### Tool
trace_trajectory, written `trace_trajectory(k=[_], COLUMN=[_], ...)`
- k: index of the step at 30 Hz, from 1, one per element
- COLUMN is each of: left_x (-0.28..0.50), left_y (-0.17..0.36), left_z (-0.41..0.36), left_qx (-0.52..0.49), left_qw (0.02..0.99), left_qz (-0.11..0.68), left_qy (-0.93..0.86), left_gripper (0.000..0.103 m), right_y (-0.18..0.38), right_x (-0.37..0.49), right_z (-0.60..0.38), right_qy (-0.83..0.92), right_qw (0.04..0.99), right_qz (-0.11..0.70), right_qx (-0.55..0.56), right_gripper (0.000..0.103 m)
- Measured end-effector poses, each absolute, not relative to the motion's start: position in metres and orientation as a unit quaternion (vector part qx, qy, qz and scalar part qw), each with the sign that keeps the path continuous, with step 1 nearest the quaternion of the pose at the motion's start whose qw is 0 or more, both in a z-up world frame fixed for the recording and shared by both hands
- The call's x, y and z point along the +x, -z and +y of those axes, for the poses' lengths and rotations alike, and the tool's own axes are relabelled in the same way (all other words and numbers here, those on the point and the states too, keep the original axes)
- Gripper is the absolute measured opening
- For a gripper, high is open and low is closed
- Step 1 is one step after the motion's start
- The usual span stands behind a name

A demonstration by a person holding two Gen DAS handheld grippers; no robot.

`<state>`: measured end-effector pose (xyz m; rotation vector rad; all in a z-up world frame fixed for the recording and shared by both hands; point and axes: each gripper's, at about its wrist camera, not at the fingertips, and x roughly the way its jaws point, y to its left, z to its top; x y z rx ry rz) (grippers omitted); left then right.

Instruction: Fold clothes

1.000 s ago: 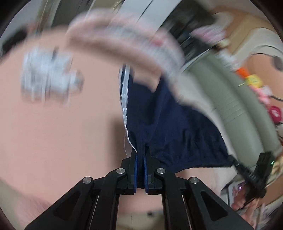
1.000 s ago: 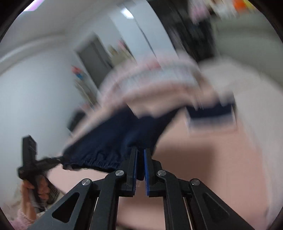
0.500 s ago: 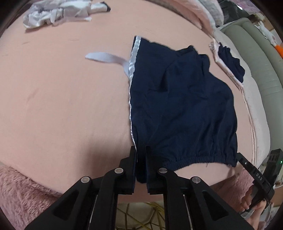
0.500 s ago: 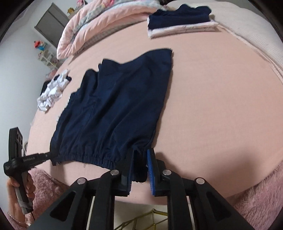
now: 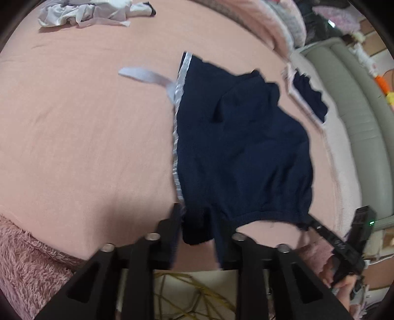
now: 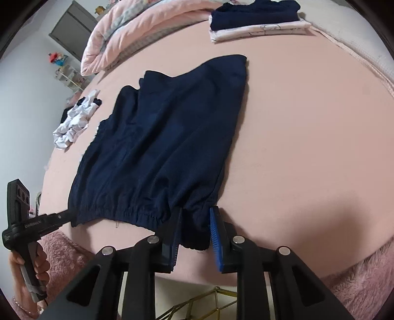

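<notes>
Navy shorts [image 5: 241,152] [image 6: 160,142] with a white side stripe lie spread flat on the pink bed sheet [image 5: 73,135], waistband towards me. My left gripper [image 5: 197,214] is opening. The waistband's left corner lies loose between its jaws, and the pads do not press on it. My right gripper [image 6: 197,209] has its jaws apart around the waistband's right corner and they are closing. The blue pad [image 6: 215,233] stands clear of the cloth. A white ribbon [image 5: 145,73] trails from the stripe onto the sheet.
A crumpled white garment [image 6: 73,120] lies at the far left. Folded clothes [image 6: 258,22] are stacked at the back right beside a pink quilt [image 6: 138,32]. A fuzzy pink blanket [image 5: 29,258] hangs over the near edge, with a gold wire frame [image 6: 209,302] below.
The shorts came down from mid-air and now lie flat on the bed. Both grippers sank with them. The left jaws have opened off the waistband, and the right jaws stand wider than before.
</notes>
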<state>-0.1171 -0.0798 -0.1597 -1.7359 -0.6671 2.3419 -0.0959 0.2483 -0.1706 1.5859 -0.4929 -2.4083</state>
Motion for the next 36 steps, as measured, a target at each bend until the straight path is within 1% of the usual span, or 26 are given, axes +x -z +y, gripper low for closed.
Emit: trace_trajectory(k=[2, 3, 4, 5, 6, 11, 14, 16, 18, 19, 20, 21, 22, 23, 25, 26, 28, 31, 34, 36], left_x=[-0.116, -0.116, -0.115, -0.115, -0.115, -0.103, -0.099, -0.097, -0.092, -0.089, -0.086, -0.086, -0.086, -0.088, -0.106, -0.116, -0.144, -0.194, -0.231, -0.25], left_y=[0.162, 0.167, 0.169, 0.17, 0.169, 0.15, 0.154, 0.167, 0.169, 0.167, 0.165, 0.158, 0.149, 0.141, 0.125, 0.118, 0.111, 0.112, 0.124, 0.137], left_z=[-0.078, -0.075, -0.071, -0.067, -0.064, -0.071, -0.07, -0.073, -0.085, -0.091, -0.097, -0.103, -0.108, -0.111, -0.106, -0.104, -0.099, -0.089, -0.075, -0.073], left_qx=[-0.578, -0.585, -0.586, -0.586, -0.586, -0.572, -0.597, -0.621, -0.622, -0.618, -0.614, -0.603, -0.589, -0.578, -0.547, -0.531, -0.511, -0.502, -0.504, -0.508], left_qw=[0.08, 0.087, 0.082, 0.074, 0.067, 0.082, 0.11, 0.093, 0.087, 0.087, 0.086, 0.083, 0.08, 0.08, 0.084, 0.086, 0.076, 0.075, 0.08, 0.076], left_qz=[-0.226, -0.225, -0.215, -0.201, -0.194, -0.205, -0.197, -0.189, -0.209, -0.223, -0.236, -0.235, -0.23, -0.218, -0.189, -0.175, -0.136, -0.09, -0.08, -0.083], left_qy=[-0.78, -0.774, -0.777, -0.781, -0.784, -0.79, -0.77, -0.754, -0.749, -0.749, -0.749, -0.758, -0.77, -0.782, -0.811, -0.825, -0.845, -0.857, -0.856, -0.854], left_gripper=[0.052, 0.05, 0.046, 0.02, 0.009, 0.008, 0.01, 0.016, 0.025, 0.029, 0.041, 0.047, 0.047, 0.047, 0.047, 0.047, 0.047, 0.046, 0.039, 0.028], right_y=[0.169, 0.171, 0.173, 0.174, 0.173, 0.145, 0.131, 0.137, 0.146, 0.147, 0.146, 0.138, 0.128, 0.118, 0.1, 0.091, 0.079, 0.074, 0.082, 0.094], right_x=[-0.093, -0.093, -0.093, -0.092, -0.092, -0.077, -0.068, -0.069, -0.069, -0.068, -0.065, -0.061, -0.054, -0.052, -0.052, -0.055, -0.071, -0.121, -0.172, -0.201], right_z=[0.246, 0.246, 0.247, 0.248, 0.249, 0.244, 0.243, 0.238, 0.236, 0.239, 0.243, 0.25, 0.26, 0.264, 0.261, 0.257, 0.243, 0.216, 0.189, 0.172], right_qy=[0.829, 0.827, 0.825, 0.824, 0.824, 0.838, 0.837, 0.826, 0.816, 0.816, 0.818, 0.83, 0.849, 0.862, 0.882, 0.889, 0.892, 0.885, 0.872, 0.858], right_qw=[0.096, 0.096, 0.095, 0.095, 0.094, 0.107, 0.121, 0.118, 0.102, 0.092, 0.082, 0.062, 0.034, 0.021, 0.012, 0.019, 0.063, 0.121, 0.153, 0.171], right_qz=[-0.143, -0.146, -0.151, -0.157, -0.16, -0.133, -0.133, -0.109, -0.082, -0.083, -0.091, -0.107, -0.128, -0.13, -0.111, -0.1, -0.078, -0.049, -0.042, -0.054], right_qx=[0.532, 0.534, 0.536, 0.537, 0.536, 0.518, 0.516, 0.541, 0.564, 0.565, 0.563, 0.543, 0.512, 0.489, 0.458, 0.446, 0.44, 0.446, 0.462, 0.481], right_gripper=[0.006, 0.006, 0.006, 0.006, 0.005, 0.004, 0.005, 0.007, 0.008, 0.008, 0.008, 0.008, 0.008, 0.008, 0.008, 0.008, 0.009, 0.009, 0.009, 0.009])
